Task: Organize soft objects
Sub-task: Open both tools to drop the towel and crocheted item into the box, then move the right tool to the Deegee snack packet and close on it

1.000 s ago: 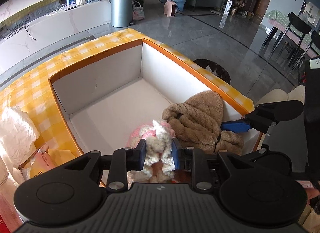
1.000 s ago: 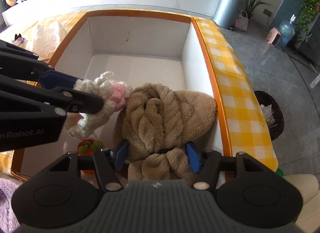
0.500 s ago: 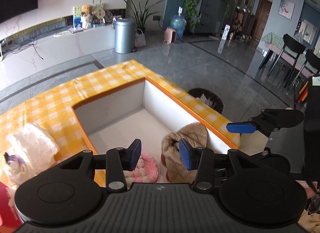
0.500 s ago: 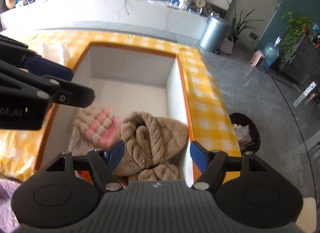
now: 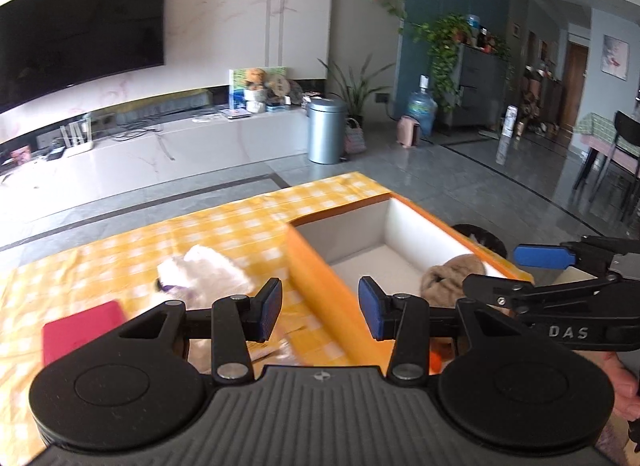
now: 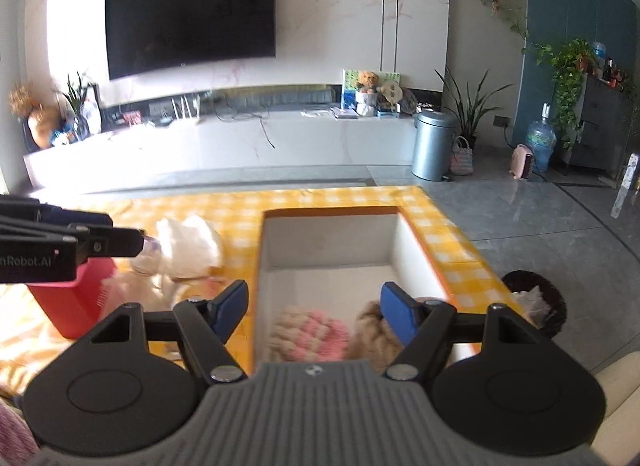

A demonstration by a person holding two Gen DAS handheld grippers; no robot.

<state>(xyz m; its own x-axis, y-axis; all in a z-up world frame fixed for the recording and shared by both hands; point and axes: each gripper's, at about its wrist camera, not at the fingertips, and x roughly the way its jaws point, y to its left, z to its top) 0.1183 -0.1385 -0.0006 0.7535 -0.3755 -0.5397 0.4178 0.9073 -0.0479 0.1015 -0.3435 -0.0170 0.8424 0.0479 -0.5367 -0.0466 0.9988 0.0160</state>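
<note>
A white-lined box with an orange rim (image 5: 316, 278) (image 6: 332, 242) stands on the yellow checked cloth. Inside lie a pink and cream knitted toy (image 6: 308, 332) and a brown fleece cloth (image 5: 448, 278) (image 6: 372, 326). My left gripper (image 5: 318, 308) is open and empty, raised above the box's left wall. My right gripper (image 6: 314, 312) is open and empty, raised above the box's near end; its fingers (image 5: 540, 256) show at the right of the left wrist view. A white soft bundle (image 5: 208, 270) (image 6: 188, 246) lies on the cloth left of the box.
A red box (image 5: 82, 332) (image 6: 68, 302) stands on the cloth at the left, with packets beside it. A dark waste basket (image 6: 536, 302) stands on the floor to the right of the table. A TV wall and low cabinet lie beyond.
My left gripper let go of the pink and cream toy, which now lies in the box. Both grippers have risen and pulled back; the left has swung to the left.
</note>
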